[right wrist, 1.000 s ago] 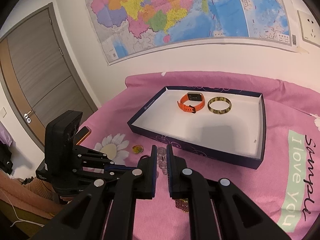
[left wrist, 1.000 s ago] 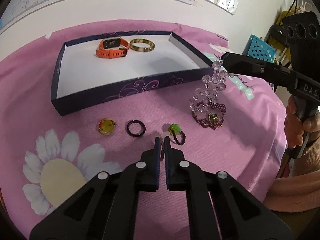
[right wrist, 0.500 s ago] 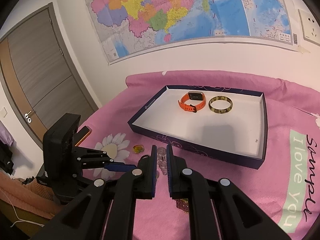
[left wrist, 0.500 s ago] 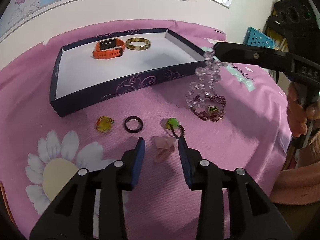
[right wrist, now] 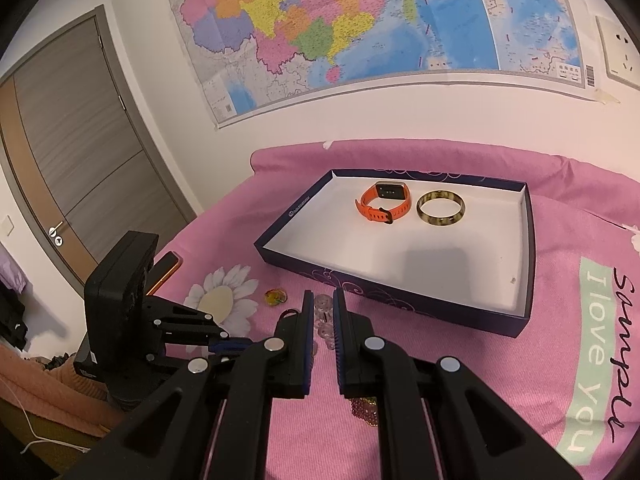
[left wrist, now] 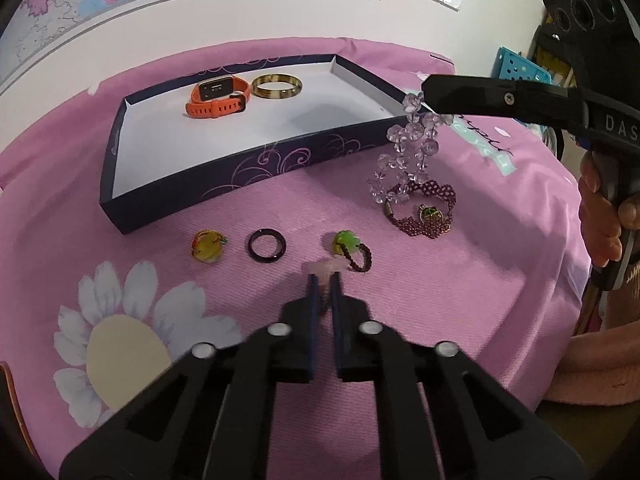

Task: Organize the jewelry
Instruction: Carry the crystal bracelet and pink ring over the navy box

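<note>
the cloth (left wrist: 400, 300) is pink with a white daisy print (left wrist: 120, 344). the box (left wrist: 180, 196) is dark navy with pale swirls and white inside. in it lie an orange watch (left wrist: 218, 98) and a mottled amber bangle (left wrist: 277, 86). the clear beads (left wrist: 412, 148) look faintly lilac, and the black gripper (left wrist: 325, 280) has blue pads.

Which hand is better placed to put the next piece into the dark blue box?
Right. Its fingers already hold the clear crystal bead bracelet, hanging beside the dark blue box. The left fingers are lower, shut on a small pale pink piece.
</note>
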